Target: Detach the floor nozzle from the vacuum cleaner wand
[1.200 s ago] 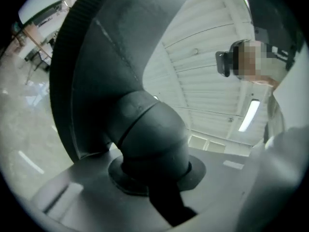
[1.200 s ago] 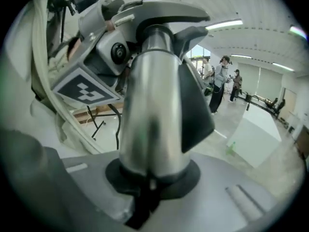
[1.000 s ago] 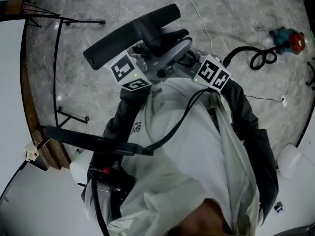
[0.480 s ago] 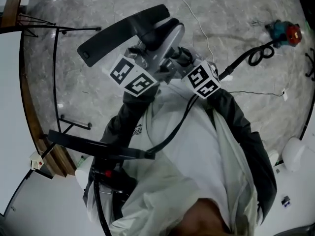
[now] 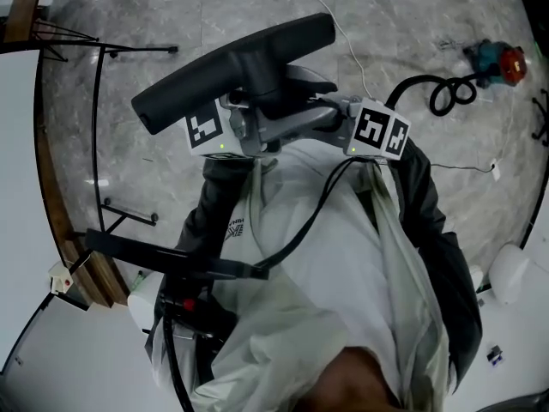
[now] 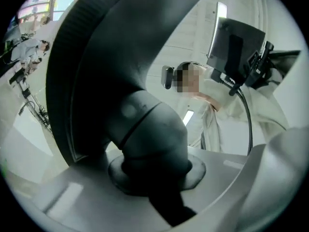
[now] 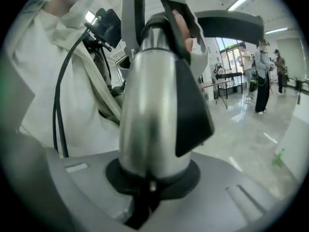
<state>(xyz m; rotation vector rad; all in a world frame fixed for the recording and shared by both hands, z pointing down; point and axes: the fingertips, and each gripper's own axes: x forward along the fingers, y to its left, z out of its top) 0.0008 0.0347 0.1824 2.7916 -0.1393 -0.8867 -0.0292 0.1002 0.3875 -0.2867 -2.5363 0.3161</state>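
Observation:
In the head view I hold the dark floor nozzle [image 5: 232, 63] up before my chest, its long bar slanting from lower left to upper right. My left gripper [image 5: 249, 127] is shut on the nozzle's dark grey neck [image 6: 149, 134], which fills the space between its jaws under the broad nozzle head [image 6: 96, 52]. Just to the right, my right gripper [image 5: 330, 114] is shut on the silver wand [image 7: 149, 115], which carries a dark clip [image 7: 193, 110]. The joint between the nozzle and the wand [image 5: 296, 123] is hidden between the two grippers.
On the marble floor lie a coiled black hose [image 5: 446, 97], a teal and red tool [image 5: 497, 63] and a thin white cable [image 5: 343, 24]. A black metal frame [image 5: 99, 127] and a wooden edge [image 5: 51, 187] stand at the left. People [image 7: 263, 76] stand far off.
The nozzle bar has swung to lie flatter and reaches further right. The left marker cube has shifted left and the right one has moved right, so the two grippers sit a little further apart.

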